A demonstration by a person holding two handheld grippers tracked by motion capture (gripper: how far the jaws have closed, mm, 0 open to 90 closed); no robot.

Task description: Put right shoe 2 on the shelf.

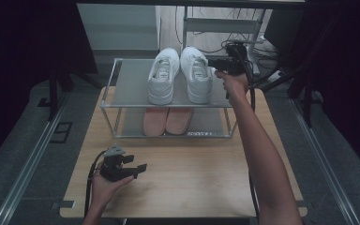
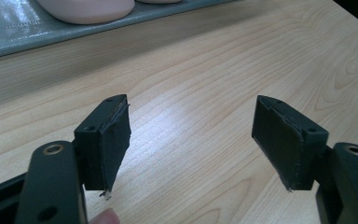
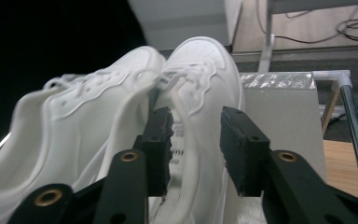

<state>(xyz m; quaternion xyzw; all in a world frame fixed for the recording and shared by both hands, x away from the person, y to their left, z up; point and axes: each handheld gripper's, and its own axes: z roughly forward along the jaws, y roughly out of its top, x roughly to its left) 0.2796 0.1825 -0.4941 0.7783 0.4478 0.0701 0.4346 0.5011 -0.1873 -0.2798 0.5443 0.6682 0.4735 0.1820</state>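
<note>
Right gripper [image 3: 193,149] hangs half-open around the right white sneaker's [image 1: 196,75] side wall (not pinching), left gripper [image 2: 193,144] idles wide open, empty; next probably back off the rack [image 1: 131,84].

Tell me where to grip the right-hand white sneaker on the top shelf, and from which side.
Grip the right-hand white sneaker by its outer side wall at the collar, coming from the rack's right, where the right hand-held gripper is. The other white sneaker blocks its inner side, and the open collar probably gives one jaw room inside.
</note>
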